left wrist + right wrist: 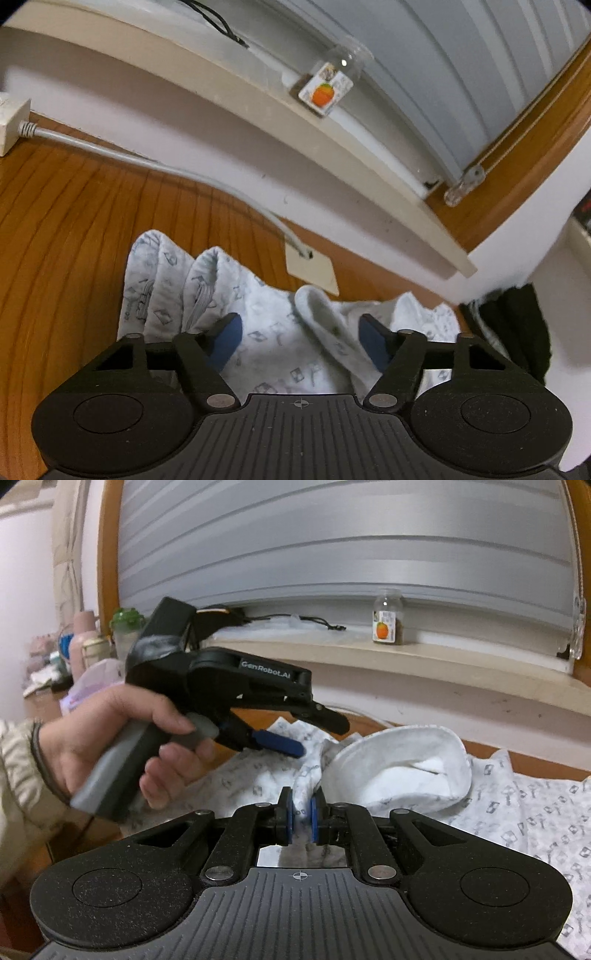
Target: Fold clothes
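Wooden table [74, 206] under windowsill; printed garment [535, 812] rumpled, soft, light, limp. Fold pinched in right gripper [302, 818], frame centre. Left gripper [299, 332] spread wide, empty. Hem edges best gripped

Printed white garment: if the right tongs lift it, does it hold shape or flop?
Probably flops: the printed white garment lies in soft folds and bunches on the wooden surface. The right tongs pinch a thin fold, so the rest would likely hang and drag. It looks light; the hood may swing.
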{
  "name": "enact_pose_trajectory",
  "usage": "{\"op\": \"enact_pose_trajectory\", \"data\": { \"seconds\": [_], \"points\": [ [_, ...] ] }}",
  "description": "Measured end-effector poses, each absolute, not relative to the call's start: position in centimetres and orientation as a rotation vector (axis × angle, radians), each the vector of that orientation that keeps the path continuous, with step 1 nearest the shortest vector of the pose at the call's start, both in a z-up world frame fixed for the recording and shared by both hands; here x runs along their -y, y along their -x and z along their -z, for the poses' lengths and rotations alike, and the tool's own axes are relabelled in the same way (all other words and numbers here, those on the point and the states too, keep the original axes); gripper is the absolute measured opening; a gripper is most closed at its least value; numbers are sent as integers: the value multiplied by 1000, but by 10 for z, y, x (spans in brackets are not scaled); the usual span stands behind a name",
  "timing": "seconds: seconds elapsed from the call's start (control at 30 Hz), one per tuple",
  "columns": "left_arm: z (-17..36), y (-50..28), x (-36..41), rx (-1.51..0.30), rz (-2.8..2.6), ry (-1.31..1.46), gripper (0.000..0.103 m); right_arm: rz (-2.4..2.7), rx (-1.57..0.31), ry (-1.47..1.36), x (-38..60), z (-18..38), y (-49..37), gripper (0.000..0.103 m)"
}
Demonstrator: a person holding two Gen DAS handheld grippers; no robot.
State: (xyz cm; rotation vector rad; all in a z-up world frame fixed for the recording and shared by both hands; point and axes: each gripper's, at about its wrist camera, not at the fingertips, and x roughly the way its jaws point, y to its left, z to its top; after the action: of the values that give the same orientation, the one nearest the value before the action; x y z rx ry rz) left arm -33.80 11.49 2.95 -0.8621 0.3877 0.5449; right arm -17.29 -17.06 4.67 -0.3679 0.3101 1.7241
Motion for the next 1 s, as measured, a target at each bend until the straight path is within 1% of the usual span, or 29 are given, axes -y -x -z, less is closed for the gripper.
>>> {"op": "enact_pose_trajectory", "data": {
  "seconds": [0.2,0.23,0.27,0.3,0.33,0.37,0.53,0.6,0.67,0.7,0.73,0.8,0.83,0.87,0.9,0.93,1.0],
  "points": [
    [-32,312,-116,-440,-521,851,67,-1719,-266,390,176,-44,179,11],
    [-31,308,-116,-444,-524,845,66,-1720,-267,388,176,-44,178,11],
    [-31,305,-116,-446,-532,836,49,-1718,-264,385,176,-44,178,11],
    [-32,304,-116,-442,-535,823,20,-1716,-259,382,176,-45,178,11],
    [-35,306,-115,-430,-532,804,7,-1716,-254,383,176,-45,179,11],
    [-38,307,-113,-418,-529,784,4,-1716,-249,385,176,-46,179,11],
    [-68,336,-106,-317,-518,696,4,-1753,-214,370,171,-57,193,11],
    [-76,348,-107,-302,-536,672,4,-1776,-195,367,166,-62,205,11],
    [-76,353,-109,-341,-569,643,4,-1797,-183,375,158,-63,220,11],
    [-71,354,-112,-378,-588,636,6,-1806,-182,384,153,-62,227,12],
    [-65,356,-115,-415,-609,634,6,-1823,-205,398,147,-58,233,16],
    [-48,362,-120,-466,-647,641,6,-1852,-251,422,140,-51,241,18],
    [-42,365,-120,-481,-673,640,7,-1860,-260,428,141,-49,241,22],
    [-37,369,-120,-486,-695,634,18,-1867,-269,433,142,-47,241,29],
    [-34,373,-119,-480,-704,630,23,-1875,-278,439,144,-45,242,33],
    [-34,377,-118,-472,-702,627,24,-1883,-286,444,145,-43,242,36],
    [-36,382,-114,-461,-710,607,34,-1898,-304,455,147,-39,243,36]
  ]
}}
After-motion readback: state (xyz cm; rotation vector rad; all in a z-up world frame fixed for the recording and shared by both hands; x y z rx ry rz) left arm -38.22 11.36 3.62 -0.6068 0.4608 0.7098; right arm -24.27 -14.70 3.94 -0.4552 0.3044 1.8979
